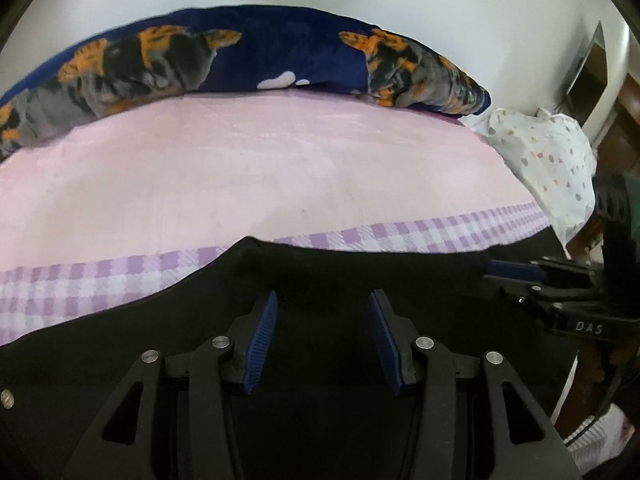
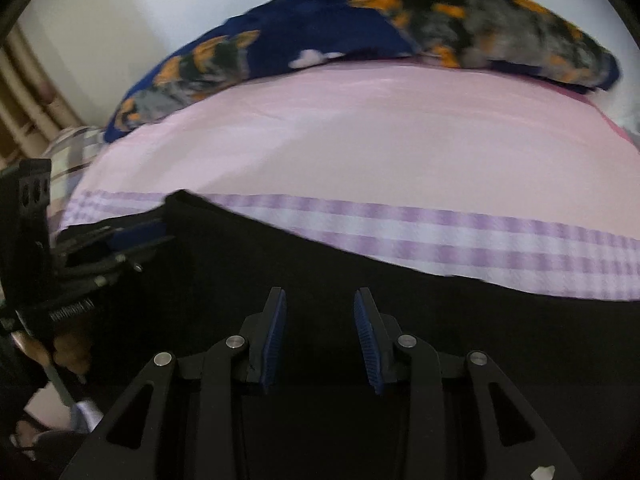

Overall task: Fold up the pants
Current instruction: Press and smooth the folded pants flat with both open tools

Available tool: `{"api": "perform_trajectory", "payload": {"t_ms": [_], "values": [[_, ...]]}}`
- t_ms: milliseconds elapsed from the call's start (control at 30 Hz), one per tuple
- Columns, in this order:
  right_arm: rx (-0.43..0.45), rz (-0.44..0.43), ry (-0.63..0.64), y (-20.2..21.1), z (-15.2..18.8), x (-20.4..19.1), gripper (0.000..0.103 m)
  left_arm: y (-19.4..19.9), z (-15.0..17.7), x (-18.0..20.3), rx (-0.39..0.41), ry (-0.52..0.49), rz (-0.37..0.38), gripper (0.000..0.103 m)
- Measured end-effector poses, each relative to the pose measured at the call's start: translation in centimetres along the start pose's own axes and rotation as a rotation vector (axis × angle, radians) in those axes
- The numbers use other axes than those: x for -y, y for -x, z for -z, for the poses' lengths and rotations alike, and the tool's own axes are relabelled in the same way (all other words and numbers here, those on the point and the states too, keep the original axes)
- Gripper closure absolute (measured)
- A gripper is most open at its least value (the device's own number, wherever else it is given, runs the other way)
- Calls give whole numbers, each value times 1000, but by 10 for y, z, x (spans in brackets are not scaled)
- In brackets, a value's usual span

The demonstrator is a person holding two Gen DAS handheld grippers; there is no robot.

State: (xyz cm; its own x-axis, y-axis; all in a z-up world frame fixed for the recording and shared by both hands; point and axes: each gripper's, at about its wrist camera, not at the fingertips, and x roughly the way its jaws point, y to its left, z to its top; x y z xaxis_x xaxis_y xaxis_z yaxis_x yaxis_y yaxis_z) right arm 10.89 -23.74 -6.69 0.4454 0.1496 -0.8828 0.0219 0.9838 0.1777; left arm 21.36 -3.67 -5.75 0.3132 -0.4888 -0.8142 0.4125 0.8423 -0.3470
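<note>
Black pants directly under and ahead of both tools, on the bed.

My left tool [image 1: 322,340] and right tool [image 2: 320,336] both hang jaws apart with nothing between the pads. The pants [image 1: 360,280] lie crosswise, long axis running side to side beneath the two tools, their far edge on the checked band of the sheet [image 1: 80,280]. I judge neither tool nearer; both sit over cloth, side by side.
</note>
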Motion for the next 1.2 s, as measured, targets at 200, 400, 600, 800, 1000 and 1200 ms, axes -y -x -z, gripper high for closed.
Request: {"api": "perform_trajectory", "payload": {"t_ms": [200,400,600,800,1000,1200], "values": [[46,56,-71,-2,-1,38,83,-9,-7,6,4,-39,-56,55],[56,37,-133,2,-5,49,76,-13,-9,8,-1,-35,-78,55],[142,50,-248,54,19,72,68,6,-4,27,30,-78,-118,55],[196,101,-458,116,81,126,66,29,18,44,40,-46,-78,55],[222,152,-671,162,157,181,66,42,50,58,27,-15,-63,55],[261,166,-802,181,203,208,66,52,65,71,23,-25,-68,55]]}}
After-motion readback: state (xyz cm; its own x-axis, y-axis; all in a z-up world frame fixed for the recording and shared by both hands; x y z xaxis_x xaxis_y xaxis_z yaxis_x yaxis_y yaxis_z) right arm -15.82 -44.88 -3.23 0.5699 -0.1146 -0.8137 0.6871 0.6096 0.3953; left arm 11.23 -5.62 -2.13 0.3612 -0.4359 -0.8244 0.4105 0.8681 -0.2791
